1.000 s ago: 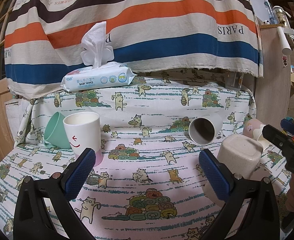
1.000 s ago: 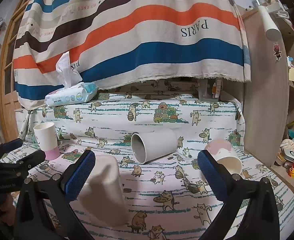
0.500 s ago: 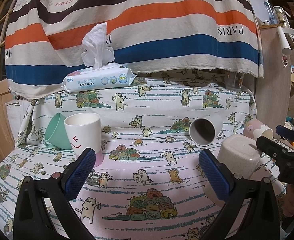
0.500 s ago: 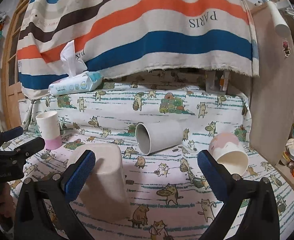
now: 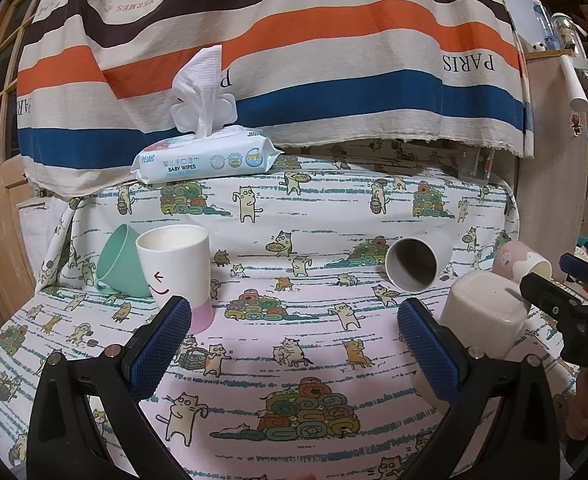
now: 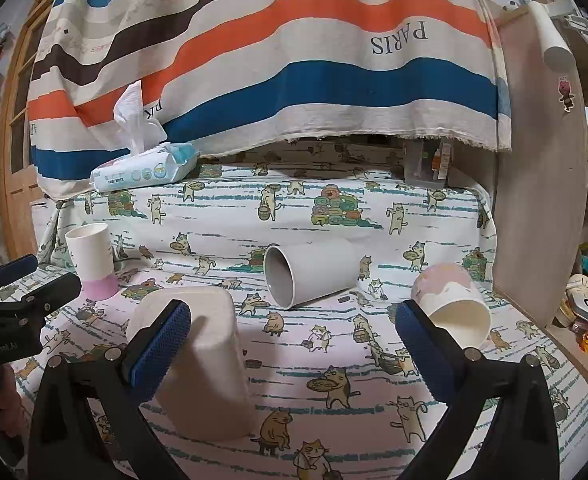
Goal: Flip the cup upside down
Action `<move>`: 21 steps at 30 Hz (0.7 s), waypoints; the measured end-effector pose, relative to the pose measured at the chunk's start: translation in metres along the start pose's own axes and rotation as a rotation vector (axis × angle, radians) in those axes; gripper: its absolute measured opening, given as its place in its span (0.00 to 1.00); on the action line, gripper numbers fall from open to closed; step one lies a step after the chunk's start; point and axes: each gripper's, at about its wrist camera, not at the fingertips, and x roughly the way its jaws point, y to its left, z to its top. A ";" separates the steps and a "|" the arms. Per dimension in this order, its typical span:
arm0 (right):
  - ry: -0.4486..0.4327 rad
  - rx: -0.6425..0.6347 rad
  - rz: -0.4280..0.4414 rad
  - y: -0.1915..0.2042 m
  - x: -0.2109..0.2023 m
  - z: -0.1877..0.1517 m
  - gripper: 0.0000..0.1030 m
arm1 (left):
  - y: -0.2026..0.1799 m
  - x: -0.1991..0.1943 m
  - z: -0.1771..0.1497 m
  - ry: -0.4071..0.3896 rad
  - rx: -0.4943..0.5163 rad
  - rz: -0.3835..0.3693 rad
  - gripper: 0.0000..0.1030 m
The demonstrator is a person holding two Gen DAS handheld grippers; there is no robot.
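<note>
**Standing free: beige cup upside down, both grippers spread**

Resting mouth-down on the cat-print cloth (image 6: 334, 392), the beige cup (image 6: 201, 364) now stands upright on its rim; a second ago it leaned tilted beside the right gripper's left finger, and since then it has settled flat while the right wrist camera has drawn slightly back and up. The left view has hardly changed across the same second.

From left to right across the cloth: a mint-green cup (image 5: 119, 258) lies tipped against a white cup with a pink base (image 5: 177, 272), which stands mouth-up near the left edge. The left gripper (image 5: 294, 344) hangs above the middle of the cloth with its blue pads wide apart, holding and touching nothing. A grey cup (image 6: 308, 274) lies on its side toward the back, its mouth facing the cameras. The beige cup sits in front of it, near the front edge. A pink-and-white cup (image 6: 452, 306) lies tipped near the right edge.

The right gripper (image 6: 294, 344) is likewise spread wide and empty; its left pad overlaps the beige cup in its own view, though whether they touch cannot be told. In the left view this gripper's black fingers reach in from the right, level with the beige cup's base. A baby wipes pack (image 5: 205, 160) rests on the raised back ledge, under the striped curtain (image 5: 294, 48).
</note>
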 end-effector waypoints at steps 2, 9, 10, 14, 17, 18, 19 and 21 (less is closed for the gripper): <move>0.000 0.000 0.000 0.000 -0.001 0.000 1.00 | 0.000 0.000 0.000 -0.001 0.002 -0.003 1.00; -0.001 0.000 0.000 0.000 -0.001 0.000 1.00 | 0.000 0.000 0.000 -0.001 0.002 -0.003 1.00; -0.001 0.000 0.000 0.000 -0.001 0.000 1.00 | 0.000 0.000 0.000 0.001 0.002 -0.003 1.00; 0.000 0.001 -0.002 0.000 -0.002 0.000 1.00 | 0.000 0.000 0.000 0.001 0.003 -0.003 1.00; -0.001 0.000 0.001 0.000 -0.002 0.000 1.00 | 0.001 -0.001 0.000 0.000 0.003 -0.003 1.00; -0.001 0.000 0.001 -0.001 -0.003 0.000 1.00 | 0.001 0.000 0.000 0.001 0.003 -0.002 1.00; -0.001 0.000 0.000 0.000 -0.003 0.000 1.00 | 0.000 0.000 0.000 0.002 0.003 -0.003 1.00; -0.001 0.000 0.000 0.000 -0.001 0.000 1.00 | 0.000 0.000 0.000 0.002 0.003 -0.004 1.00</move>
